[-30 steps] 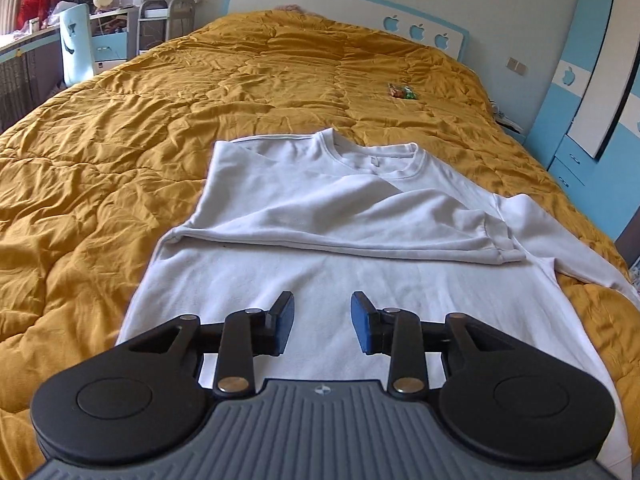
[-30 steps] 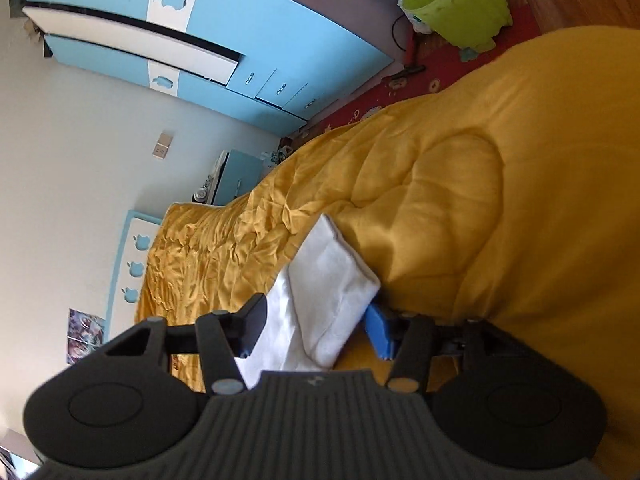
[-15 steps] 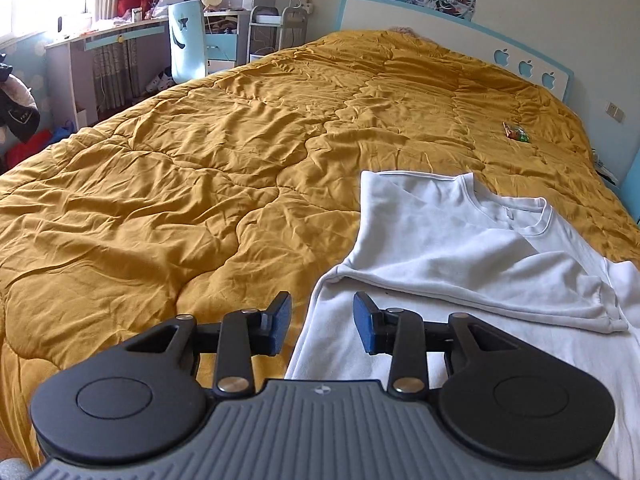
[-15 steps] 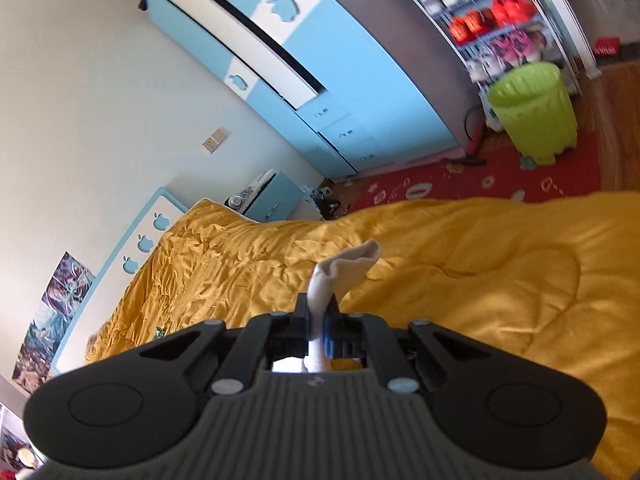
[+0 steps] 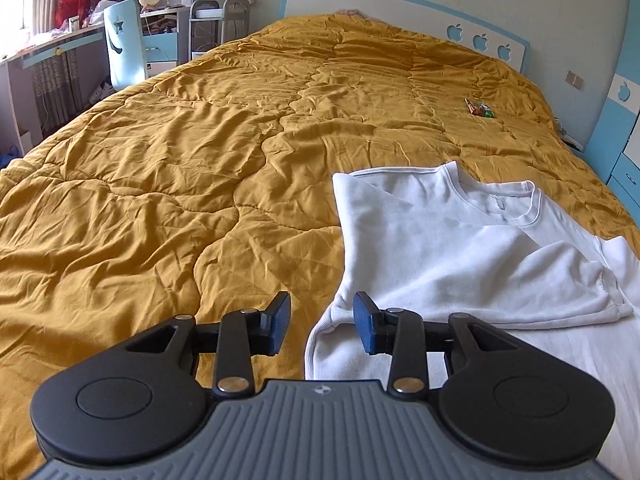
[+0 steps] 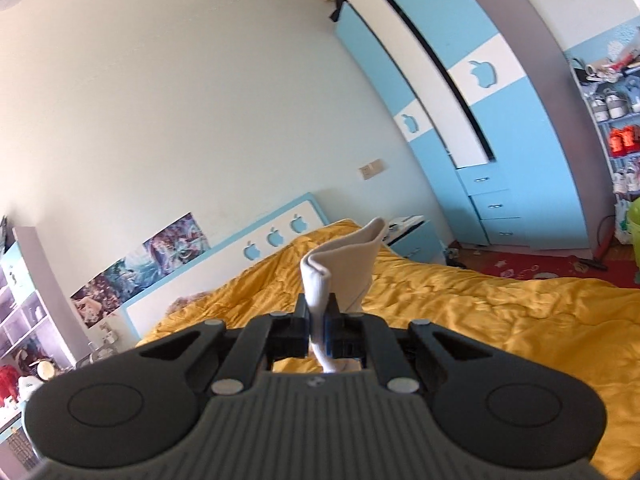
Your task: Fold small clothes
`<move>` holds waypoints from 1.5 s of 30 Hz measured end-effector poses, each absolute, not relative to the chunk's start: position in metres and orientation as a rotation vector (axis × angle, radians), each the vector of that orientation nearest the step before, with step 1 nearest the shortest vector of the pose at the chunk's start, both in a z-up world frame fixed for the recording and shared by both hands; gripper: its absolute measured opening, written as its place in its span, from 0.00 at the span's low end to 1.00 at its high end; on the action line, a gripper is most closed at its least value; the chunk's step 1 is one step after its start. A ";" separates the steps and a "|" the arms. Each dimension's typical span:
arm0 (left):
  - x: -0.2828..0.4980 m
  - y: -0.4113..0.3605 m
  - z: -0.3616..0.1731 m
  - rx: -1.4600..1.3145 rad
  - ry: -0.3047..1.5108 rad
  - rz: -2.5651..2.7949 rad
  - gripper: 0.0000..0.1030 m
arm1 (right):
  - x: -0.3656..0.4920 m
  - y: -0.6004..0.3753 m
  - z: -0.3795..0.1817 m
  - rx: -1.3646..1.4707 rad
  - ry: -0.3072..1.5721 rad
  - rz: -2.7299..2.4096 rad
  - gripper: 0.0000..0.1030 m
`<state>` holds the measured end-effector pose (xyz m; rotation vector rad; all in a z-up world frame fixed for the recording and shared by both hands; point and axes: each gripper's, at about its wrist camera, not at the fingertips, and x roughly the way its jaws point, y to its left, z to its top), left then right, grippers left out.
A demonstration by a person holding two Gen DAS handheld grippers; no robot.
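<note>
white sweatshirt (image 5: 460,248) is lying flat on the mustard quilt (image 5: 180,184), over on the right half of the bed as the left wrist cam sees it. its long axis runs from the camera up toward the headboard (image 5: 404,4), collar (image 5: 504,204) at the far end, hem end closest to us. one sleeve is folded across the chest, running left to right, with its cuff ending near the right edge of the shot.

left gripper (image 5: 322,322) hangs just above the near left edge of the shirt, blue pads apart with nothing between them. one pad is over the quilt, the other over the white fabric, not pinching it.

right gripper (image 6: 318,326) is clenched tight on a strip of white cloth, the sleeve cuff (image 6: 340,264) as far as i can tell. it sticks up out of the pads and flops open at the top, held up in the air above the quilt.

hard to see stuff: the shirt's right side and bottom hem are cut off by the frame and the gripper body in the left view, and the right cam shows none of the shirt beyond that bit of cloth. small colourful thing (image 5: 480,110) far up the quilt, maybe a wrapper, can't tell.

room: blue and white wardrobe (image 6: 472,112) with apple cutouts, posters (image 6: 140,264) above the headboard, light blue chair (image 5: 124,48) by a cluttered desk, red rug (image 6: 540,270) on the floor.
</note>
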<state>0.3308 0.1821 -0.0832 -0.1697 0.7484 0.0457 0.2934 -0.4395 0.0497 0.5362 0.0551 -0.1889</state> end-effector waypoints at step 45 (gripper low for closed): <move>0.333 0.279 -0.129 -0.523 0.763 0.112 0.41 | 0.392 0.097 -0.147 -0.409 0.425 0.270 0.01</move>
